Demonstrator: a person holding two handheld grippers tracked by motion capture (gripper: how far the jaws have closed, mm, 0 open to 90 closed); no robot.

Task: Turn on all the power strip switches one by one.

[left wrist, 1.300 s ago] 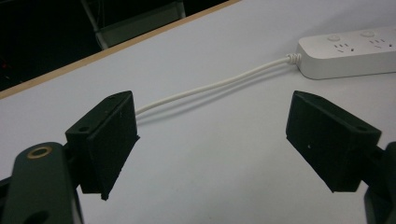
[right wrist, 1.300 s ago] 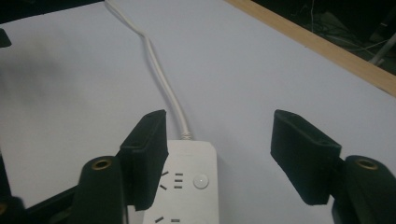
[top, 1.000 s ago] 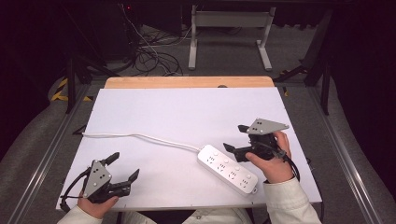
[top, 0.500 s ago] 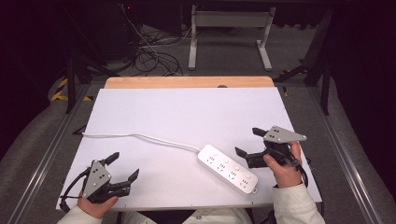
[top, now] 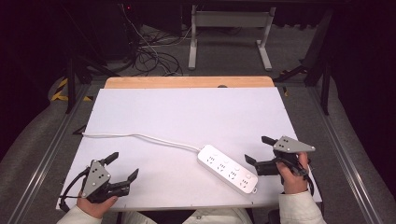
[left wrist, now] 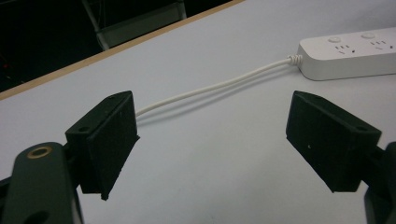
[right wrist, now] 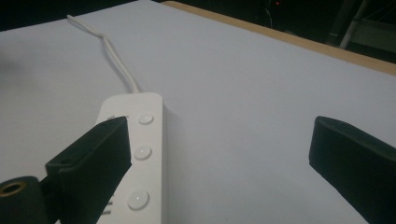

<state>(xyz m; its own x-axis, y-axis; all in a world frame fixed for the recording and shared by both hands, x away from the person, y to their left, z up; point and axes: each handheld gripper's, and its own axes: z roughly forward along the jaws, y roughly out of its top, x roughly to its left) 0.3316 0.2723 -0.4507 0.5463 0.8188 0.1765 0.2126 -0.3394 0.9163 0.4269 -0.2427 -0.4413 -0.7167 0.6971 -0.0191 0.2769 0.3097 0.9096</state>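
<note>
Left gripper (top: 120, 169): your jaws are spread wide, empty, near the table's (top: 187, 116) near-left edge.
Power strip (top: 227, 168): lies near-right, cord (top: 140, 136) running left.
Right gripper (top: 259, 151): jaws spread wide, holding nothing, just right of the strip.
Room: far half of the table is bare.

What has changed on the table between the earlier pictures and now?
The right gripper moved away from the white plastic power strip toward the table's right edge and lower; its jaws have just been opening, with nothing between them. The strip, its white cable and the open left gripper stayed as they were.
</note>
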